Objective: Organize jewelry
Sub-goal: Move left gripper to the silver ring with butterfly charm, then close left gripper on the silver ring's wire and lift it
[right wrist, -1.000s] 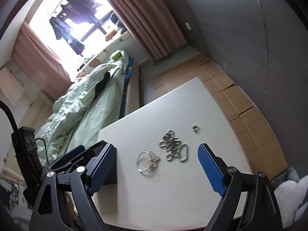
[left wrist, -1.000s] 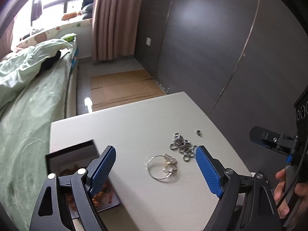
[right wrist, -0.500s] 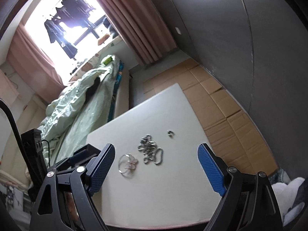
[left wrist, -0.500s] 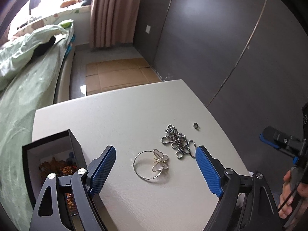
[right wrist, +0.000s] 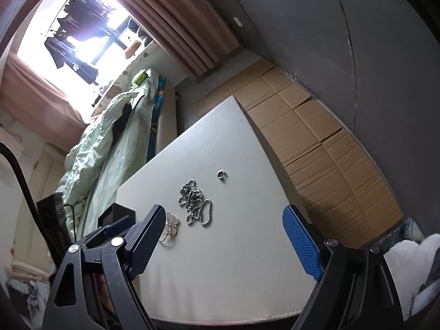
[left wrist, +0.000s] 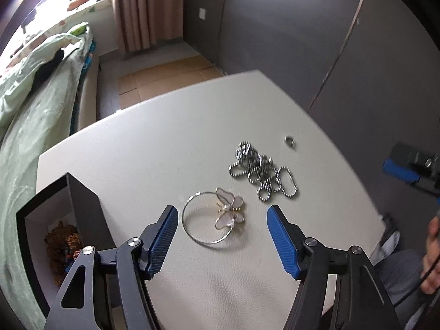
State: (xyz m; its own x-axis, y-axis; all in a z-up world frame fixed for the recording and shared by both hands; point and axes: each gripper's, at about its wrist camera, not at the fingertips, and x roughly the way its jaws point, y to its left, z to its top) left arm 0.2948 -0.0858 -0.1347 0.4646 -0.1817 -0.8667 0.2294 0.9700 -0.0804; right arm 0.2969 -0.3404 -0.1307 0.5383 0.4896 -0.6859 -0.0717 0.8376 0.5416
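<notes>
A silver bangle with a pale butterfly charm (left wrist: 217, 217) lies on the white table (left wrist: 165, 137). My left gripper (left wrist: 222, 236) is open, its blue pads on either side of the bangle, just above it. A silver ball chain (left wrist: 264, 173) lies in a heap beyond it, and a small ring (left wrist: 289, 140) further right. A black open box (left wrist: 55, 220) with gold jewelry inside stands at the left. My right gripper (right wrist: 224, 243) is open and empty over the table's near edge; its view shows the chain (right wrist: 195, 203), the ring (right wrist: 221, 175) and the butterfly (right wrist: 170, 225).
A bed with a green quilt (left wrist: 33, 96) runs along the table's left side. Flattened cardboard (right wrist: 316, 148) covers the floor to the right and behind. A dark wall (left wrist: 302, 41) stands beyond the table. The right gripper's body (left wrist: 407, 170) shows at the right edge.
My left gripper has moved down and forward to the bangle, which now lies between its pads. My right gripper has drawn back and tilted, so the jewelry sits further off.
</notes>
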